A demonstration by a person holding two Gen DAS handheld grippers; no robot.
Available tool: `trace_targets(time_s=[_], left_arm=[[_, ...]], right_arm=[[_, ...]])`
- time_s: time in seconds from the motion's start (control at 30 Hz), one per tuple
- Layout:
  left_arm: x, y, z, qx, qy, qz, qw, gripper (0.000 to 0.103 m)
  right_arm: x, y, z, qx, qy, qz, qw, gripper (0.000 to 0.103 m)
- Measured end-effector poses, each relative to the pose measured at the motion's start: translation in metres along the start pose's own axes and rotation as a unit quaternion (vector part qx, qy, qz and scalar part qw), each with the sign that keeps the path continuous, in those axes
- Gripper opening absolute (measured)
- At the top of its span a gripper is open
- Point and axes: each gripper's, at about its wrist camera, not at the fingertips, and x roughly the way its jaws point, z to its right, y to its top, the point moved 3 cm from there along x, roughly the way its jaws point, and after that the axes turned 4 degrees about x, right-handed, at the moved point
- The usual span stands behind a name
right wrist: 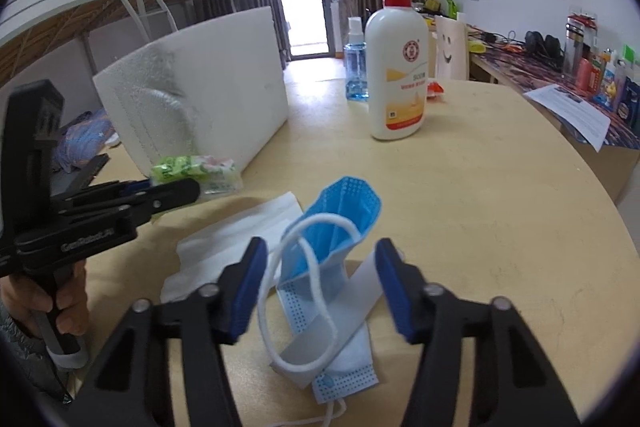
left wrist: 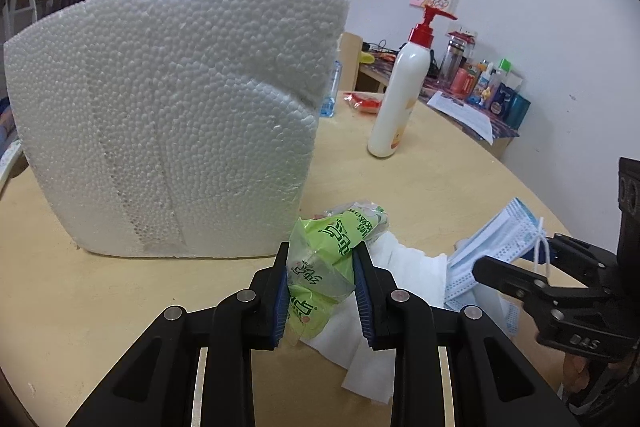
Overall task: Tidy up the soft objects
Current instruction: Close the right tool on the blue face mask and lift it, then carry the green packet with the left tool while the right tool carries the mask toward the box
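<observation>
Your left gripper (left wrist: 322, 293) has its fingers clamped on the crinkled green plastic tissue packet (left wrist: 332, 259). Your right gripper (right wrist: 322, 287), fingers apart, straddles the blue pleated face mask (right wrist: 336, 227); neither looks put away yet, I judge.

Left gripper (left wrist: 322, 291) clamped, right gripper (right wrist: 322, 283) spread wide, both low

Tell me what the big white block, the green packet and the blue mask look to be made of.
White block: expanded foam, matte, visibly beaded surface.
Green packet: thin glossy plastic film, crinkled, printed.
Blue mask: likely nonwoven fabric, matte, pleated with dotted edges and white elastic loops.
</observation>
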Motion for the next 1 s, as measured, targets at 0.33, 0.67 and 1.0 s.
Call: trace_targets(time_s=[0.33, 0.67, 1.0], left_arm=[[-0.027, -0.015, -0.01, 0.008, -0.018, 0.02, 0.9996, 0.03], [-0.055, -0.012, -0.013, 0.017, -0.028, 0.048, 0.9983, 0.03], [-0.102, -0.012, -0.016, 0.024, -0.011, 0.091, 0.9955, 0.03]], right_arm=[[-0.003, -0.001, -0.012, 0.003, -0.007, 0.003, 1.0, 0.008], [-0.035, 0.013, -0.011, 0.017, 0.006, 0.047, 0.999, 0.007], [-0.067, 0.032, -0.017, 0.008, 0.031, 0.1, 0.994, 0.007]])
